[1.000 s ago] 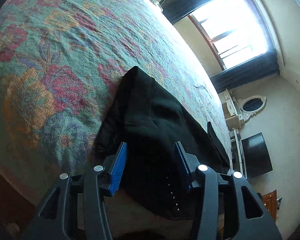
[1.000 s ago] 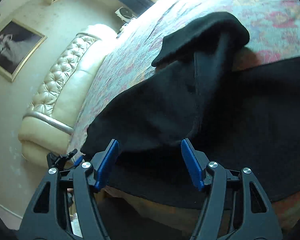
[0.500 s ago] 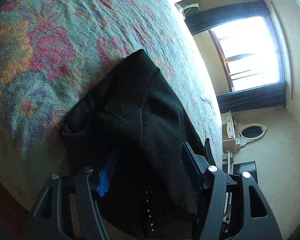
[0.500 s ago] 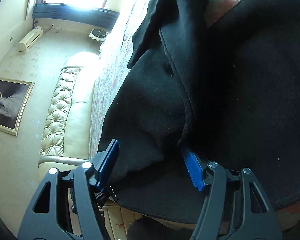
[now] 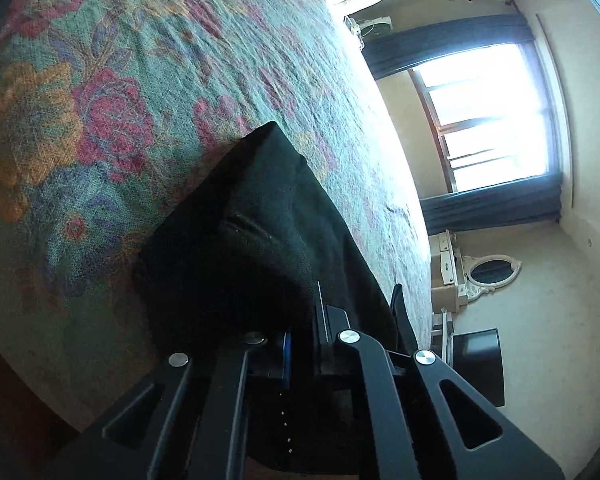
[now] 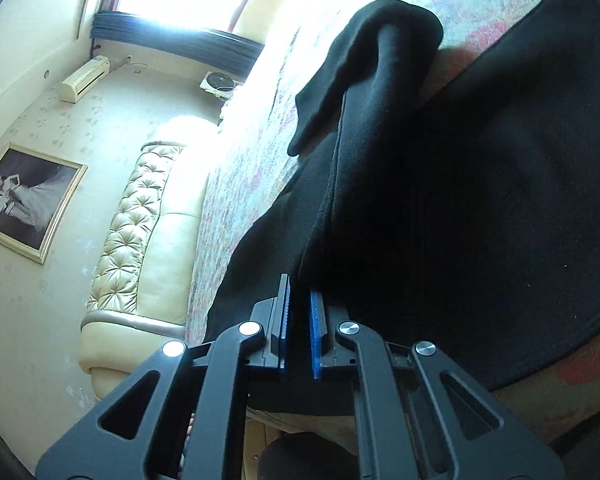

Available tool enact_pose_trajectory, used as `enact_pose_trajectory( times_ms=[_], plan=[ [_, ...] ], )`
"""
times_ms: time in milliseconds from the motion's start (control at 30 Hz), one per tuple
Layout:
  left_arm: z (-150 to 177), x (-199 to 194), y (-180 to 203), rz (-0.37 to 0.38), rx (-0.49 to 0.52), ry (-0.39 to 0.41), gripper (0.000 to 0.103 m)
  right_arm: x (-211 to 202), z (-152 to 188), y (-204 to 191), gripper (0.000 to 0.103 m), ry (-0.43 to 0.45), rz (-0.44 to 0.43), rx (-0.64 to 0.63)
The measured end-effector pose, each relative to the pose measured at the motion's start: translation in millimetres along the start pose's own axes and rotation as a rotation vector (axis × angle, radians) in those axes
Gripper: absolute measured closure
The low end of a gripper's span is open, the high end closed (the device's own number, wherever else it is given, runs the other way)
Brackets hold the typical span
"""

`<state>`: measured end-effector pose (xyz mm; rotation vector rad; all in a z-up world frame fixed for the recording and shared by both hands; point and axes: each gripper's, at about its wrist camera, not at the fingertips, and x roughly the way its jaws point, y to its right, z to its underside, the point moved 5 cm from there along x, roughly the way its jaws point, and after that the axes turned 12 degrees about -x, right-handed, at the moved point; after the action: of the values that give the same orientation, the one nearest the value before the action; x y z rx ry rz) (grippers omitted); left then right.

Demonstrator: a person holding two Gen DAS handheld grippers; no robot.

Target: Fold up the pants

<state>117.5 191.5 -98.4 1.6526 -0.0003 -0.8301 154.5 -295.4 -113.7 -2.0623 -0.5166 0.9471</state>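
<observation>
Black pants (image 5: 260,232) lie bunched at the near edge of a bed with a floral cover (image 5: 100,92). My left gripper (image 5: 302,312) is shut on a fold of the pants, and the cloth hides most of its blue pads. In the right wrist view the pants (image 6: 440,200) spread over the bed edge, with one raised fold reaching toward the far side. My right gripper (image 6: 299,296) is shut on the edge of that fold, its blue pads nearly together with cloth between them.
The floral cover (image 6: 252,148) runs to a cream tufted headboard (image 6: 140,216) on the left of the right wrist view. A bright window (image 5: 488,116) with dark curtains, a dresser with an oval mirror (image 5: 492,272) and a dark screen (image 5: 480,364) stand beyond the bed.
Both grippers moved forward onto the pants and went from open to shut on the cloth. The cloth between the left fingers has bunched up.
</observation>
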Motion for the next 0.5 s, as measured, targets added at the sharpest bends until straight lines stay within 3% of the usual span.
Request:
enact_pose_trajectory(
  times_ms=[167, 400, 500],
  plan=[
    [3.4, -17.2, -11.6, 0.015, -0.02, -0.032, 0.096, -18.1, 20.4, -4.2, 0.095, -0.046, -0.015, -0.006],
    [14.6, -6.4, -53.7, -0.089, 0.036, -0.046, 0.094, -9.3, 55.6, 28.2, 0.095, -0.139, 0.108, -0.058],
    [15.3, -12.0, -57.7, -0.055, 0.04, -0.045, 0.093, -8.7, 56.7, 29.8, 0.092, -0.153, 0.111, -0.075]
  ],
)
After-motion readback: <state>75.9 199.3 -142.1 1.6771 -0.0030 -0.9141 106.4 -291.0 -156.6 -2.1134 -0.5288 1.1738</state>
